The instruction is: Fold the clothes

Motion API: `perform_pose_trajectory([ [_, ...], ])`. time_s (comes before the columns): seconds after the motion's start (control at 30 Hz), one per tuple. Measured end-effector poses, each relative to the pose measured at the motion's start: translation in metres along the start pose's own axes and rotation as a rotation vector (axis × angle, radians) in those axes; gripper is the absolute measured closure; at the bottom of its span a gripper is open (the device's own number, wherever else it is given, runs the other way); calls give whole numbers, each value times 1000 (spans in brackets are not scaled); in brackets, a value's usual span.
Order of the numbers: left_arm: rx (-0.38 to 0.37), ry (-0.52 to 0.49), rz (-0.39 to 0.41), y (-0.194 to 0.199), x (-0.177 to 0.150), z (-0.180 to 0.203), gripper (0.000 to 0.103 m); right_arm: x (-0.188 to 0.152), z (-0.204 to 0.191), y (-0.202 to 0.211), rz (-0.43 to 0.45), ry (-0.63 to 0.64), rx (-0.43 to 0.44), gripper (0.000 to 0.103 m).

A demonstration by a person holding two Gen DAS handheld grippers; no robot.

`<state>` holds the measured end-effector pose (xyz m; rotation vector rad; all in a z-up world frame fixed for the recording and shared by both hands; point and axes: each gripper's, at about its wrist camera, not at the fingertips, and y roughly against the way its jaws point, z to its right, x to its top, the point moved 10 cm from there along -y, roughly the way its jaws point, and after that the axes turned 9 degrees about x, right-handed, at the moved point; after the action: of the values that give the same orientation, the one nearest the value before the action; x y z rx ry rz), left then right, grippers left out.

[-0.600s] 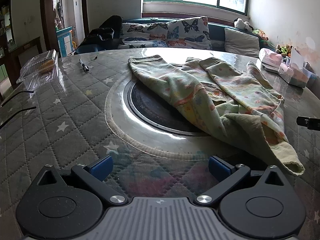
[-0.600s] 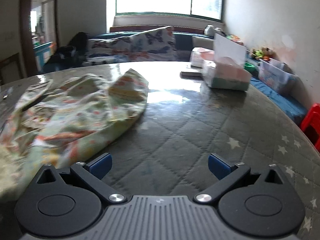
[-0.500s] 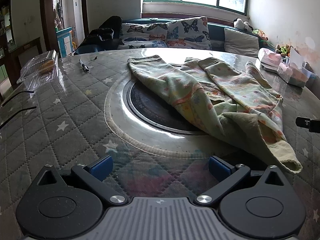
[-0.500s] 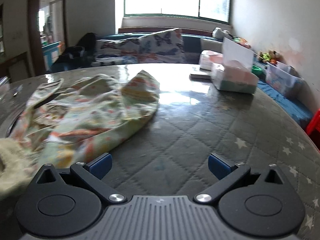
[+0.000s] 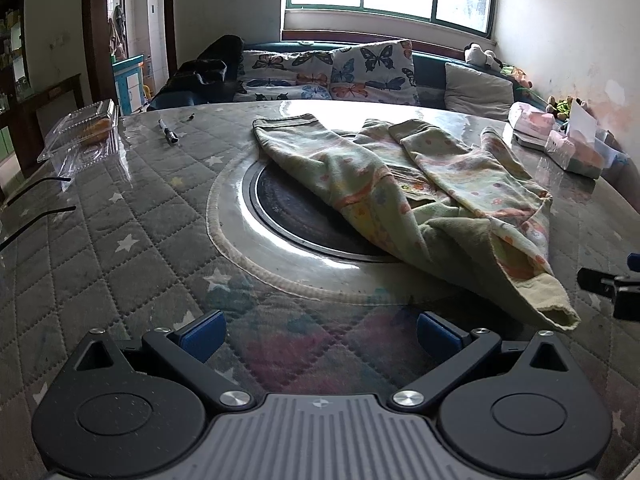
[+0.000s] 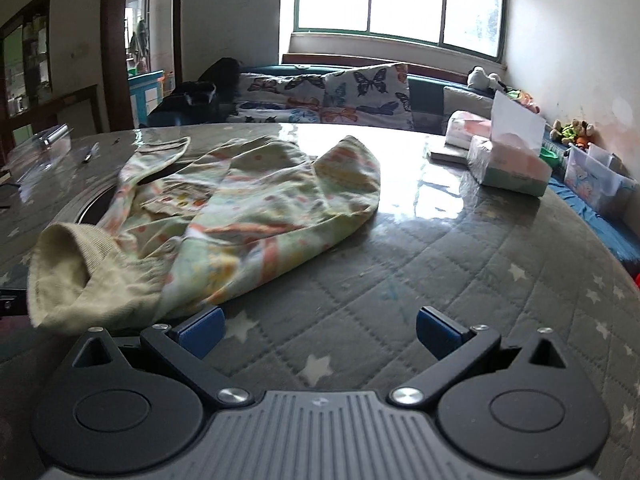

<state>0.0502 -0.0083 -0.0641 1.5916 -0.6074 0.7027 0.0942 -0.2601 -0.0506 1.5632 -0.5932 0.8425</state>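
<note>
Quilted table (image 5: 120, 240): crumpled garment (image 5: 420, 184), pen (image 5: 168, 132), tissue box (image 6: 508, 164).

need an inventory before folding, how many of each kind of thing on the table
garment: 1
tissue packs: 2
clear plastic box: 1
pen: 1
total: 5

We see our left gripper (image 5: 318, 330) as a matte black frame: two round hubs with shallow circular recesses, angled arms fixed by silver screws, triangular cut-outs near the outer corners, and blue rectangular pads (image 5: 202, 330) at the fingertips. A grey ribbed plate with a small crosshair mark sits between the hubs. Our right gripper (image 6: 318, 328) has the same black body, silver screws, grey ribbed plate and blue pads (image 6: 434, 330)
</note>
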Motion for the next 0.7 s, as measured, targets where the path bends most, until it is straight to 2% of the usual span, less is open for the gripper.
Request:
perform_pose_trajectory([
  [0.47,-15,-25,3,8,-8,12,0,-9,2,22,-12,7,82,0],
  [0.7,-7,-39,-3,8,-9,16,0,-11,1,22,-14,8,89,0],
])
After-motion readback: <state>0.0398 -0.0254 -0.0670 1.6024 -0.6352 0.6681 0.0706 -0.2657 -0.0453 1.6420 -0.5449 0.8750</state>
